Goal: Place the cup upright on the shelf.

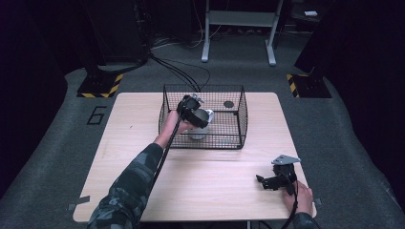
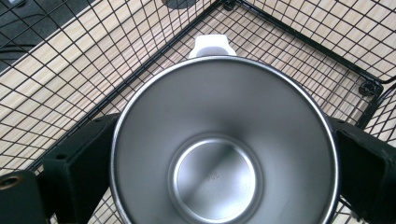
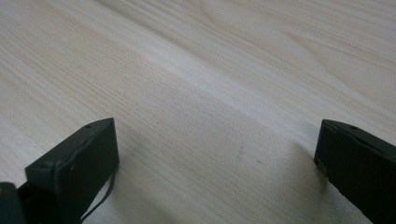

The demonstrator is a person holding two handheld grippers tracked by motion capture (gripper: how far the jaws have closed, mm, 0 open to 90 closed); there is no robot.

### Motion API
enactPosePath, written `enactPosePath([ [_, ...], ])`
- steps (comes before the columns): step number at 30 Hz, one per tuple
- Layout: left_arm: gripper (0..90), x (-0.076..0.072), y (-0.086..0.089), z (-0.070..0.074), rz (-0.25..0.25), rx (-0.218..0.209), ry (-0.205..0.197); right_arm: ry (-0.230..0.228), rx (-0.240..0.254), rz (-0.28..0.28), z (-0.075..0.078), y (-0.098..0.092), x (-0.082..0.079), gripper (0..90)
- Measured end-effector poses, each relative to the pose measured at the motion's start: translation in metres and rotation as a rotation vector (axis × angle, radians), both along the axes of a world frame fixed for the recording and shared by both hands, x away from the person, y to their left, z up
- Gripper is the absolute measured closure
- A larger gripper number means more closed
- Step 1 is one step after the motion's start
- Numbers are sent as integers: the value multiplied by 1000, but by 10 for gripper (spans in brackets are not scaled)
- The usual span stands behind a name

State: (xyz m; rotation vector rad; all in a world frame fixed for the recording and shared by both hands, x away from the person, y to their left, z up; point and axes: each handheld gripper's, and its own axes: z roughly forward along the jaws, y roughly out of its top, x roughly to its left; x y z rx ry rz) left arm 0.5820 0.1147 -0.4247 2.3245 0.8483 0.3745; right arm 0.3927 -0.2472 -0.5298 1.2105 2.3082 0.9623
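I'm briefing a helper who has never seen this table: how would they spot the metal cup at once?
Start at the wooden table and find the black wire basket at its far middle. Inside it, the left gripper holds the metal cup between its fingers. It is shiny steel, round, with a white handle, unlike the small flat dark disc lying at the basket's back.

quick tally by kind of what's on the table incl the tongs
steel cup: 1, between the jaws of the left tongs, inside the basket
black wire basket: 1
small dark round thing on the basket floor: 1
tongs: 2, the right tongs open over bare wooden table
total: 5
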Motion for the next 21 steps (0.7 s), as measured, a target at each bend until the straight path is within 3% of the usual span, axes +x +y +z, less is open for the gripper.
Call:
enactPosePath([
  [3,53,-1,1,0,2,-2,-6,0,0,0,0,0,0,0],
  [9,27,-4,5,6,0,-51,-30,0,0,0,0,0,0,0],
  [14,2,-11,11,21,-11,-82,-51,1,0,0,0,0,0,0],
  [21,1,-33,27,47,-35,-122,-96,1,0,-1,0,0,0,0],
])
